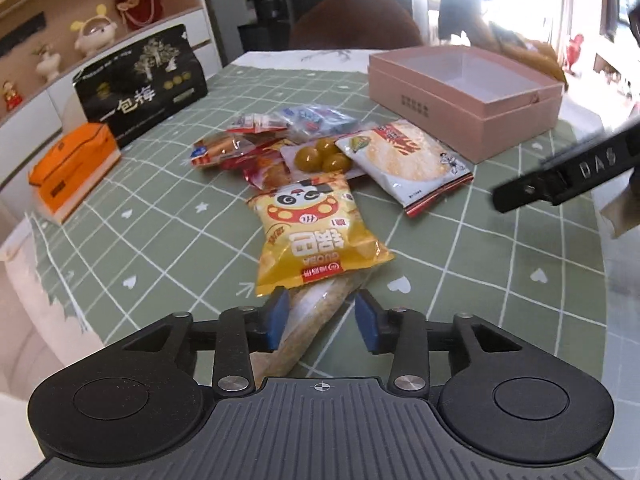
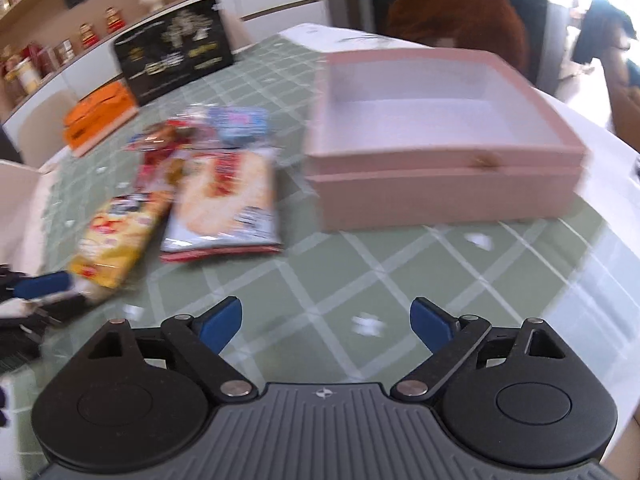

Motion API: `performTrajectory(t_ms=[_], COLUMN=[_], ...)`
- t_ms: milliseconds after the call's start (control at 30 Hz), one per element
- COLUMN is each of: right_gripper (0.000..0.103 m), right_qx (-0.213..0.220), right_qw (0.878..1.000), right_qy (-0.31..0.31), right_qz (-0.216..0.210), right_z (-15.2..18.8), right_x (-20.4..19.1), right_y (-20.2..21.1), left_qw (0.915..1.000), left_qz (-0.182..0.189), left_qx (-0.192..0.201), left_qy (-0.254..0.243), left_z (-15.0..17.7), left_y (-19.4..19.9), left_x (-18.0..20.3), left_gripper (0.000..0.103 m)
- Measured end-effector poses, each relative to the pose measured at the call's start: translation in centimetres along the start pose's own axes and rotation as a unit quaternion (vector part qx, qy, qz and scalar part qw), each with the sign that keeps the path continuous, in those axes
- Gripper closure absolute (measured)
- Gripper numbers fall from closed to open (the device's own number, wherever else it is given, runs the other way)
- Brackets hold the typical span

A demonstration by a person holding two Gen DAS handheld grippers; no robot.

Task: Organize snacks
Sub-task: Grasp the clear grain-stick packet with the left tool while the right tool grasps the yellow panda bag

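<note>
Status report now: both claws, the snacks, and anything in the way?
Left claw open around a clear-wrapped snack. Right claw open, empty. Pink box empty, snacks piled beside it. Path clear.

home dining room, checked tablecloth [image 1: 160, 220], figurine shelves [image 1: 60, 56], brown chair [image 1: 352, 20]

Snack packets [image 1: 320, 168] heaped beside open, seemingly empty pink box [image 1: 480, 120].
</note>
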State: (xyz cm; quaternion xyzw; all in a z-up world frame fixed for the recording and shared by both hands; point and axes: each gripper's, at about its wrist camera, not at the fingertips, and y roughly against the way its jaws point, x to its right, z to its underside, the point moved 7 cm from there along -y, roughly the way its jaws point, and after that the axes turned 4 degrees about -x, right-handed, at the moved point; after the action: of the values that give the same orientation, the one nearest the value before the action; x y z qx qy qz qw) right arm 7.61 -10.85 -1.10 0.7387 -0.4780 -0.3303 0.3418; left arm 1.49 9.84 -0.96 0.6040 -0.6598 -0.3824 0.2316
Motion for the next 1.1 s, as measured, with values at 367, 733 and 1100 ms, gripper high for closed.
performTrajectory(t_ms=[367,733,1100], right_gripper=[0.012,0.065,0.069], right_qx=[-0.104,-0.171,-0.123], right_qw=[0.993,0.982,0.992], right_qy=[-0.001,0.019,0.015], right_qz=[-0.063,-0.083,-0.027], right_z=[-6.4,-6.3,0.5], right_x=[-13.4,-16.0,-3.1], right_y=[-4.8,-7.1,1.3], left_qw=[0.9979,0.9963,0.9844], left_qz=[0.020,0.040,0.159], left_qx=[-0.033,-0.028,-0.060], left_qy=[0.052,0.071,0.043], left_z=[1.1,1.9,1.9], left_y=[-0.4,0.2,1.4], left_x=[-1.5,-0.5,8.5], left_gripper=[0.057,0.061,0.068])
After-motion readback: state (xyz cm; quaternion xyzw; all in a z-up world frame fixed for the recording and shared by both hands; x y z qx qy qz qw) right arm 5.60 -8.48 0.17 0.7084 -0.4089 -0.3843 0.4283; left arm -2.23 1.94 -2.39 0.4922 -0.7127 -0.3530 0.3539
